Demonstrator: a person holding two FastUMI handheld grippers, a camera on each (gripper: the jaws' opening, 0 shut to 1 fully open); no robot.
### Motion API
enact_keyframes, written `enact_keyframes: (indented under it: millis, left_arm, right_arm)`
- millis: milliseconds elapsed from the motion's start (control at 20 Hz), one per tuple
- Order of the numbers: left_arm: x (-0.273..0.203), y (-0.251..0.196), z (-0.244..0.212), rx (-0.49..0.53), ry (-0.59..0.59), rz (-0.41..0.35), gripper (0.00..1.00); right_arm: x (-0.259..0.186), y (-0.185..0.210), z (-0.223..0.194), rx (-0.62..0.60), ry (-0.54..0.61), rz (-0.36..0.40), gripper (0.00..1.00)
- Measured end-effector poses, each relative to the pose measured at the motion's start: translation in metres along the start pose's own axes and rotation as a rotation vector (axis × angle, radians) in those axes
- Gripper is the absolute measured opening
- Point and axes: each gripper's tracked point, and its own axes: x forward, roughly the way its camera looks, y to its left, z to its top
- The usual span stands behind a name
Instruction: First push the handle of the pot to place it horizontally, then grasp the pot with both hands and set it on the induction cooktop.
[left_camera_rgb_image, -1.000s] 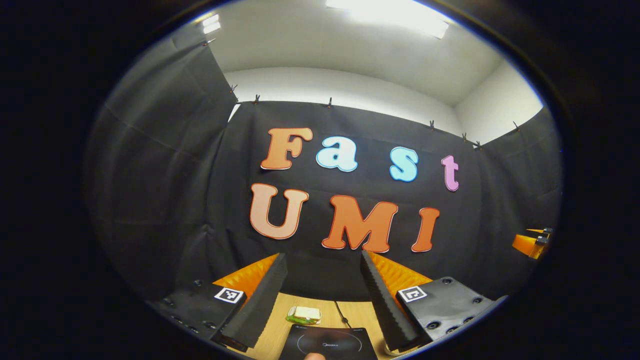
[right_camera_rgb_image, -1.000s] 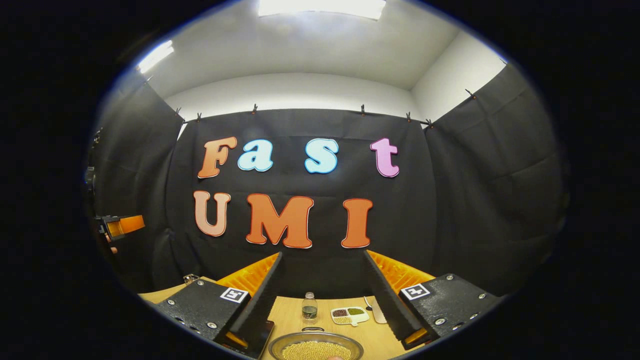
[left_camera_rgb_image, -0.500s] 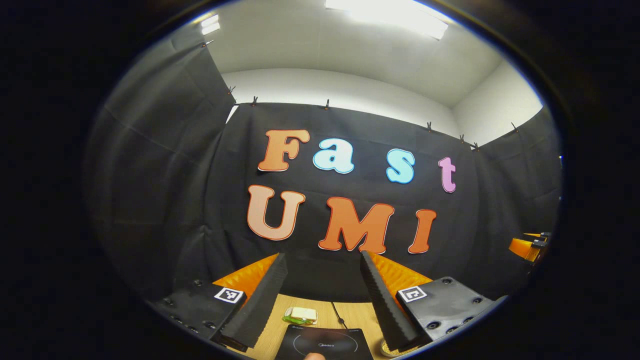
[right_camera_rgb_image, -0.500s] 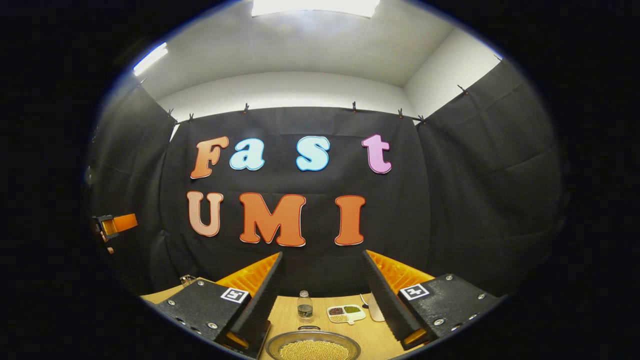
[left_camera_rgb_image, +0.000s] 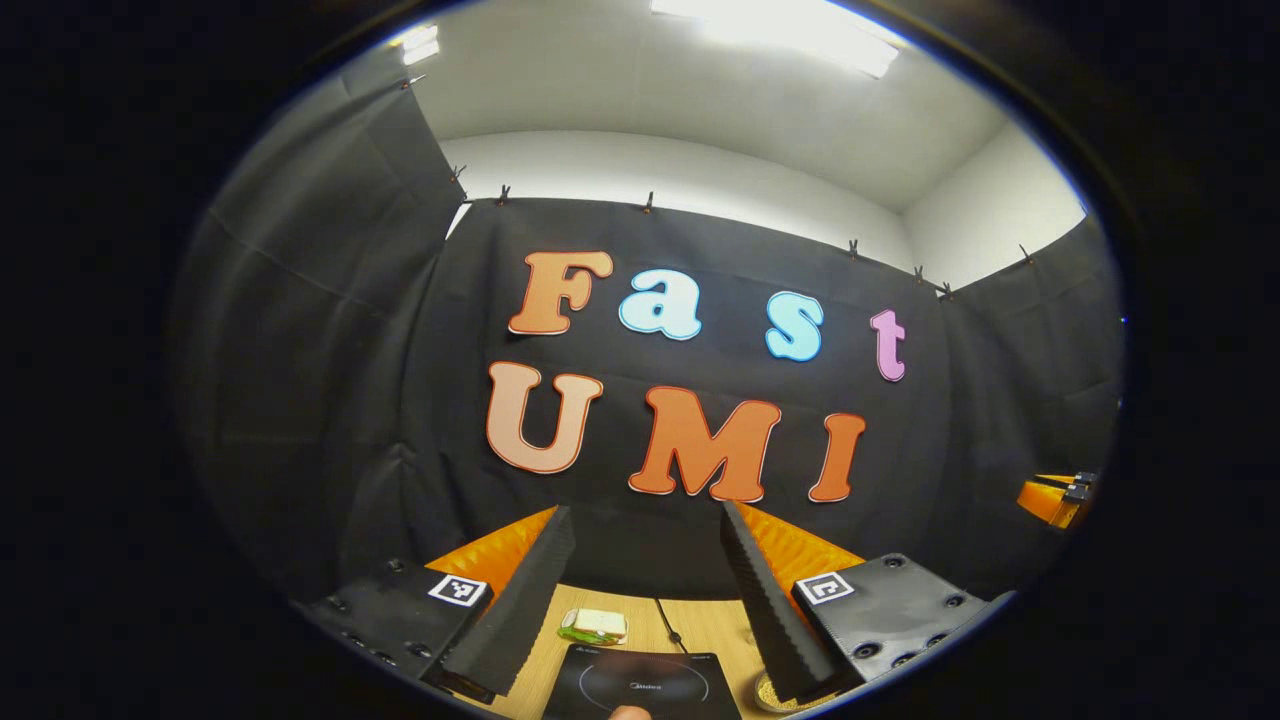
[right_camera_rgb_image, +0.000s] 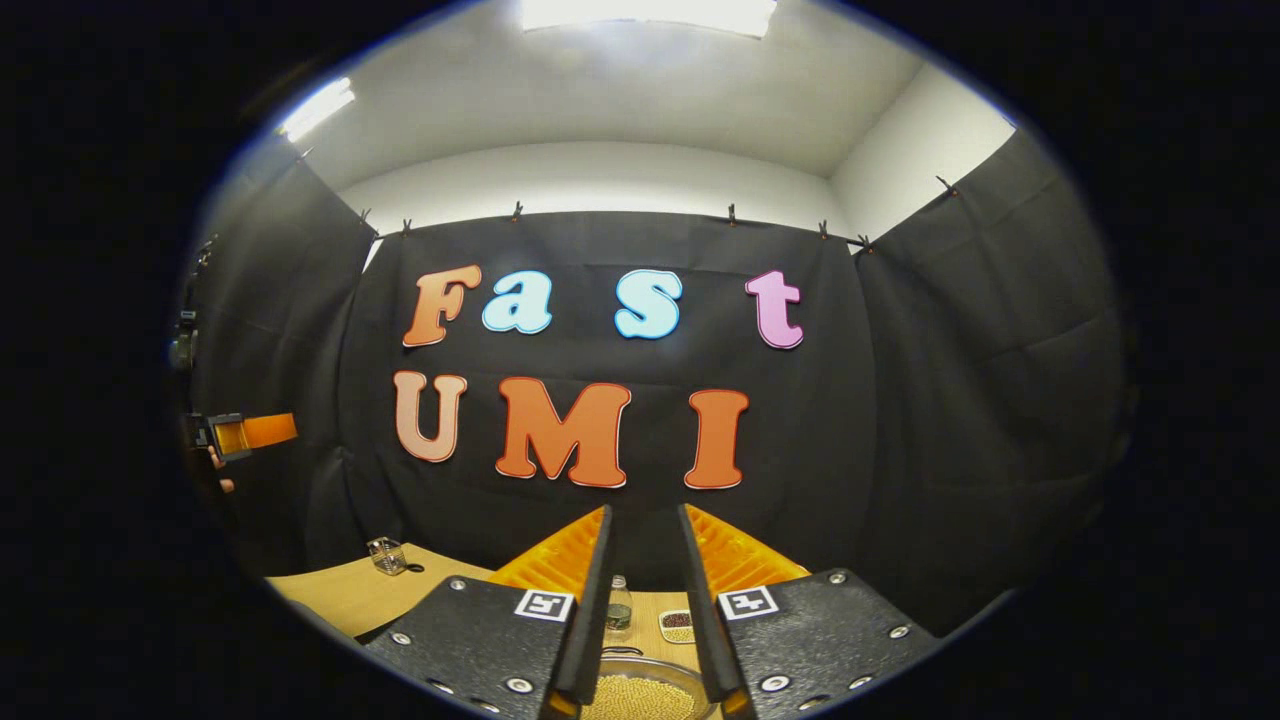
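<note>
I am holding the right tool (right_camera_rgb_image: 645, 640) with its fingers narrowed to a slim gap, gripping nothing, above the pot (right_camera_rgb_image: 640, 695) of yellow grains on the worktop (right_camera_rgb_image: 340, 595). The left tool (left_camera_rgb_image: 640, 600), gaping wide and empty, is facing the induction cooktop (left_camera_rgb_image: 640, 685). A blind push risks spilling grains, I judge, the handle lying unseen. The right gripper view is adding a bottle (right_camera_rgb_image: 618, 607).
</note>
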Motion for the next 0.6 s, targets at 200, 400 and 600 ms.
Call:
enact_keyframes:
  millis: [200,400,600]
  left_arm:
    - [0.001,0.003,-0.004,0.000,0.009,0.009,0.96]
    - [0.000,0.007,-0.007,0.002,0.014,0.011,0.96]
    - [-0.003,0.013,-0.009,0.014,0.014,0.027,0.96]
  right_arm:
    - [-0.003,0.011,-0.019,-0.034,0.036,0.029,0.23]
    - [-0.006,0.015,-0.044,-0.007,0.077,0.035,0.07]
    - [-0.014,0.021,-0.068,0.015,0.106,0.044,0.02]
